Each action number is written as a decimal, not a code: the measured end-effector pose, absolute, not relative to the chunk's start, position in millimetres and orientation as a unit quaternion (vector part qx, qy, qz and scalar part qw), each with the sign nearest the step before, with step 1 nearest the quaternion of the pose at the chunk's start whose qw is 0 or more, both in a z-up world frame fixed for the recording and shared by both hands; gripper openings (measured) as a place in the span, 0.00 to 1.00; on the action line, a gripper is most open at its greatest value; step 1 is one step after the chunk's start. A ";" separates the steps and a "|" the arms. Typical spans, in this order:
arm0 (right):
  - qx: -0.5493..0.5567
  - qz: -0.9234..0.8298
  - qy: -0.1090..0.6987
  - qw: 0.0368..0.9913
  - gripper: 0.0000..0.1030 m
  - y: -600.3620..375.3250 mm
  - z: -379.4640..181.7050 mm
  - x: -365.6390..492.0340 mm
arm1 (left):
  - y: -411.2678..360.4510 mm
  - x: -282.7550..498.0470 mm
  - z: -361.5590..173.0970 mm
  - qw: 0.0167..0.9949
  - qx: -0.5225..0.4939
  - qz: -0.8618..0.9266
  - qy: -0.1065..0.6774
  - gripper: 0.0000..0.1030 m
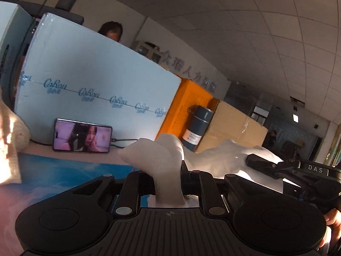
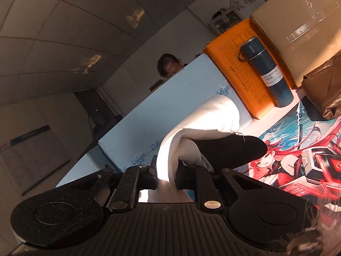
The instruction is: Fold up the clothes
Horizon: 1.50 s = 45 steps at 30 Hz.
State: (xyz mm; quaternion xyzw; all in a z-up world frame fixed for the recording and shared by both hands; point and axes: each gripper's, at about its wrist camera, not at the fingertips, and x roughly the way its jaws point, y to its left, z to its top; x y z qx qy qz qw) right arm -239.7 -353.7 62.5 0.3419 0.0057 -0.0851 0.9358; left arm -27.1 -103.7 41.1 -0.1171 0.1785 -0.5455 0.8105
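A white garment [image 1: 219, 160] hangs in the air between both grippers, above the table. In the left wrist view my left gripper [image 1: 168, 181] is shut on a bunched fold of it that rises between the jaws. To the right, my right gripper [image 1: 249, 159] pinches the other end of the same cloth. In the right wrist view the right gripper [image 2: 167, 177] is shut on a white fold [image 2: 204, 117], and a black part of the garment [image 2: 230, 151] sticks out beside it. Both grippers point roughly level.
A printed mat [image 2: 298, 149] covers the table. At the back stand a pale blue foam board [image 1: 96, 81], a phone [image 1: 82, 135] playing video, an orange box [image 1: 187, 106], a dark flask [image 1: 196, 128] and a cardboard box [image 1: 234, 128]. Cream knit cloth [image 1: 10, 138] lies left, a brown bag [image 2: 326, 89] right. A person [image 2: 168, 64] sits behind the board.
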 end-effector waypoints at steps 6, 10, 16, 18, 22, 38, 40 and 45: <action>0.288 0.084 0.008 0.954 0.12 -295.3 110.5 -147.1 | -5.6 -21.7 70.5 0.880 -0.153 -0.443 0.083 0.15; 0.267 0.172 0.015 0.948 0.12 -255.7 136.2 -77.3 | 44.2 -9.9 86.6 0.919 -0.167 -0.357 0.023 0.15; 0.183 0.241 0.047 0.952 0.12 -197.4 161.0 30.6 | 65.2 18.3 79.6 0.961 -0.183 -0.201 -0.045 0.15; 0.156 0.252 0.069 0.952 0.12 -184.8 161.0 67.9 | 61.4 35.2 67.0 0.965 -0.193 -0.174 -0.032 0.15; 0.125 0.229 0.136 0.956 0.12 -176.3 135.2 131.1 | 63.2 56.0 41.6 0.967 -0.202 -0.154 0.030 0.15; 0.114 0.152 0.199 0.961 0.57 -193.1 45.9 170.7 | 98.0 82.8 -15.1 0.948 -0.269 -0.010 0.169 1.00; 0.111 0.137 0.185 0.967 0.65 -192.7 43.8 162.2 | 96.4 77.2 -12.3 0.952 -0.264 -0.010 0.154 1.00; 0.128 0.111 0.128 0.977 0.87 -196.6 47.1 114.6 | 81.2 54.4 2.5 0.971 -0.219 -0.051 0.088 1.00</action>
